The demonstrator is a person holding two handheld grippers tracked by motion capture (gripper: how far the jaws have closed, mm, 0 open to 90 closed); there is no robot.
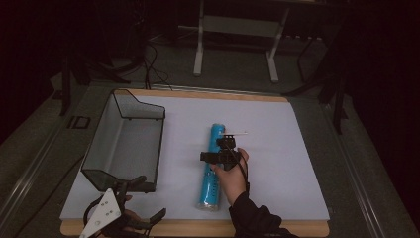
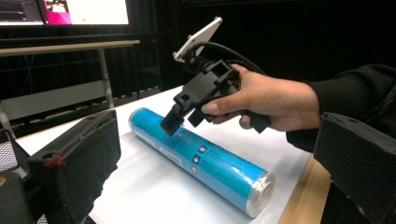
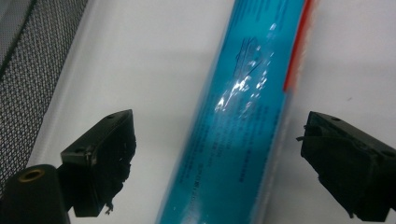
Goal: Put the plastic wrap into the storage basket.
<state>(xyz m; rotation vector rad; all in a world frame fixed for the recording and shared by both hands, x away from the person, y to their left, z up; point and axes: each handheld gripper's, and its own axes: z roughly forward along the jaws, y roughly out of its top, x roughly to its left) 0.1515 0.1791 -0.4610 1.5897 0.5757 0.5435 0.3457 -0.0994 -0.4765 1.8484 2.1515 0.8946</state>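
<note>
Right gripper (image 1: 224, 148) is hovering over the blue tube (image 1: 213, 166), fingers (image 3: 100, 161) spread wide, one on each side of the tube, not touching it. In the left gripper view the right gripper (image 2: 180, 119) is tilting down with its tips just above the tube (image 2: 201, 161), near the tube's far end; whether a tip is grazing the wrap there, cannot tell. The right hand (image 2: 266, 100) is gripping the handle, black sleeve behind it.

Left gripper (image 1: 136, 201) is sitting at the near left corner of the surface (image 1: 287, 148), fingers (image 2: 77, 163) spread wide and holding nothing, pointing toward the tube. Its grey plate (image 1: 104, 213) is facing up.

Tube is lying flat around the middle of the surface, running from near edge toward far edge, closer to the near edge, its shiny capped end (image 2: 261, 193) facing the near side. White label marks are showing along its side.

Mesh tray (image 1: 126, 144) is standing along the left edge, well apart from the tube, nothing lying in it. Its mesh wall (image 3: 32, 60) is showing at the left of the right gripper view, beside the tube (image 3: 238, 121).
</note>
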